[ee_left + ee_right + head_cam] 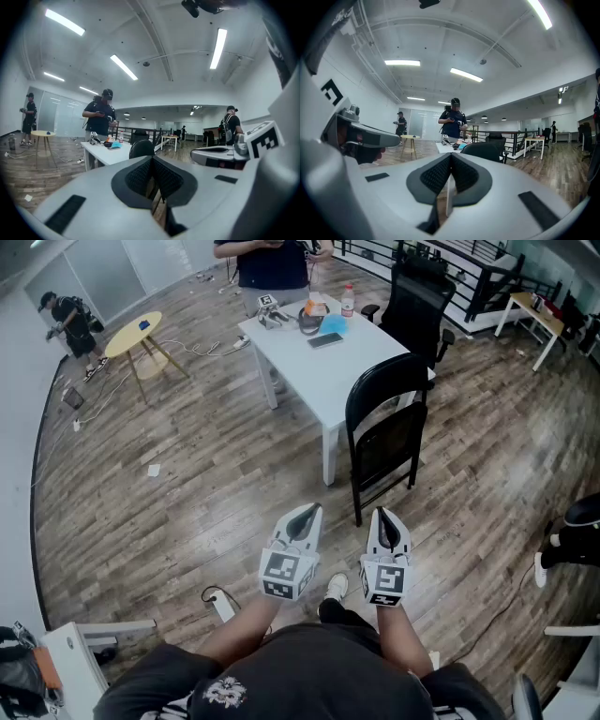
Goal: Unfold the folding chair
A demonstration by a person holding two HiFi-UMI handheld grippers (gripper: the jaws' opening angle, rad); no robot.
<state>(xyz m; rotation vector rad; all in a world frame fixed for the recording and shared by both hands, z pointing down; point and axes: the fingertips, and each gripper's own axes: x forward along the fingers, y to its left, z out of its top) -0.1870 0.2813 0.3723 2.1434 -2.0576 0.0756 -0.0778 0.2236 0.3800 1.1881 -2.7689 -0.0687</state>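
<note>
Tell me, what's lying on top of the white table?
A spare gripper, a bottle, something blue and a flat dark device. The back of the folding chair covers part of the table's edge.

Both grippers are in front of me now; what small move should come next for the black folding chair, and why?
Probably bring both grippers forward toward the folding chair and open the jaws. The left gripper and right gripper are shut, empty, and short of the chair, which stands folded beside the white table.
</note>
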